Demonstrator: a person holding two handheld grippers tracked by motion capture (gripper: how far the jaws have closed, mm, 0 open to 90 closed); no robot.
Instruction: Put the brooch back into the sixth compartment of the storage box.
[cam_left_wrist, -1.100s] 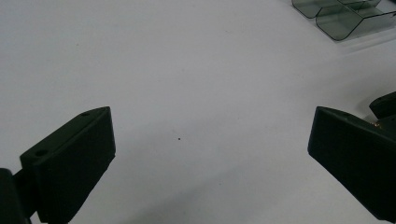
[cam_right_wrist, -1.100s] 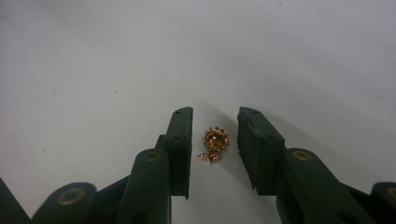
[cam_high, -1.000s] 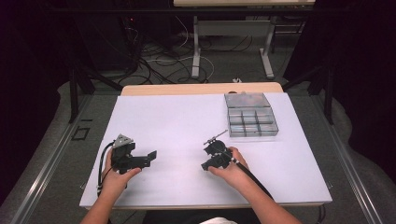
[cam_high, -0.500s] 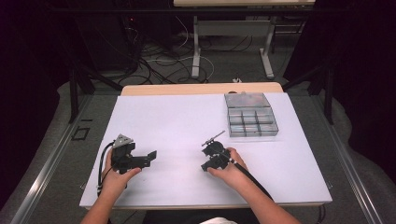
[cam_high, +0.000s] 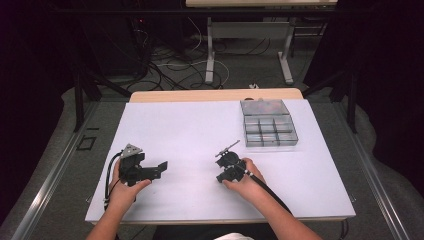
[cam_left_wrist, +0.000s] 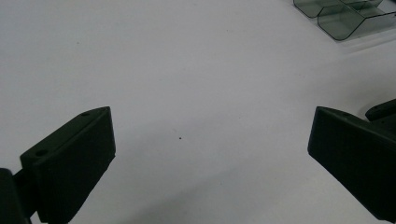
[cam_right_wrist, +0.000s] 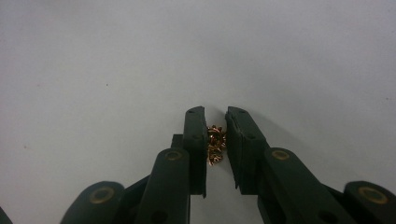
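Observation:
A small copper-coloured toothed metal part (cam_right_wrist: 215, 143) sits pinched between the jaws of my right gripper (cam_right_wrist: 216, 115), just above the white table top. In the high view the right gripper (cam_high: 226, 165) is held low at the table's front centre. My left gripper (cam_high: 159, 168) rests at the front left, pointing right. Its jaws stand wide apart in the left gripper view, with bare table between the fingertips (cam_left_wrist: 91, 135).
A clear plastic compartment box (cam_high: 268, 126) stands at the back right of the white table (cam_high: 190, 130); its corner (cam_left_wrist: 348, 18) appears far ahead of the left gripper. Cables and table legs lie on the floor beyond the far edge.
The right hand has shifted slightly with its gripper; the left hand has stayed still.

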